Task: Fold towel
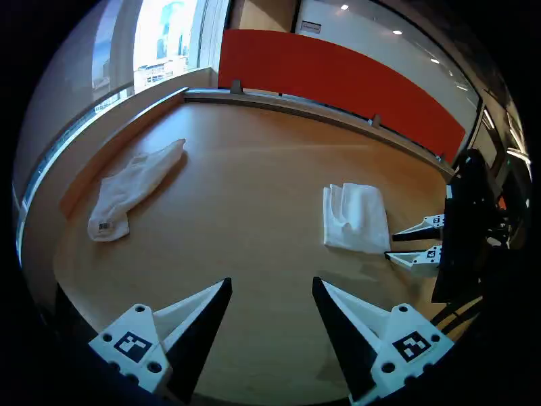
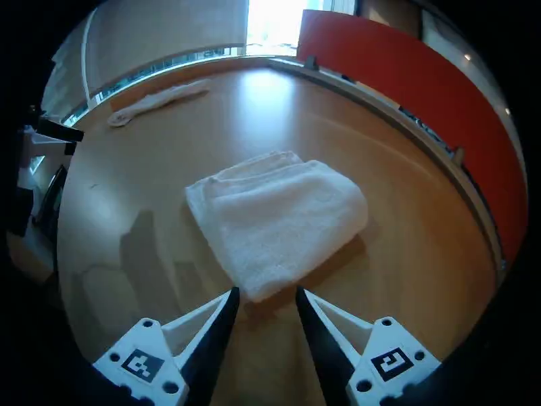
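A folded white terry towel (image 2: 277, 216) lies flat on the light wooden table (image 2: 406, 257), roughly in the middle of its surface. In the right gripper view, its nearest corner points at the right gripper (image 2: 266, 292) and reaches just up to the gap between the two black fingertips. The fingers stand apart with bare wood showing between them, and neither one presses on the cloth.

In the left gripper view, the same folded towel (image 1: 355, 216) lies ahead and to the right. The right gripper (image 1: 391, 246) sits just beside its edge, fingers spread. The left gripper (image 1: 270, 284) hangs over bare table (image 1: 257, 189) well apart from the towel, its jaws wide open and holding nothing.

A second long, loosely bunched white towel (image 1: 132, 189) rests near the table's far-left edge, below the window (image 1: 162, 40). A red panel (image 1: 338, 78) runs along the back of the table.
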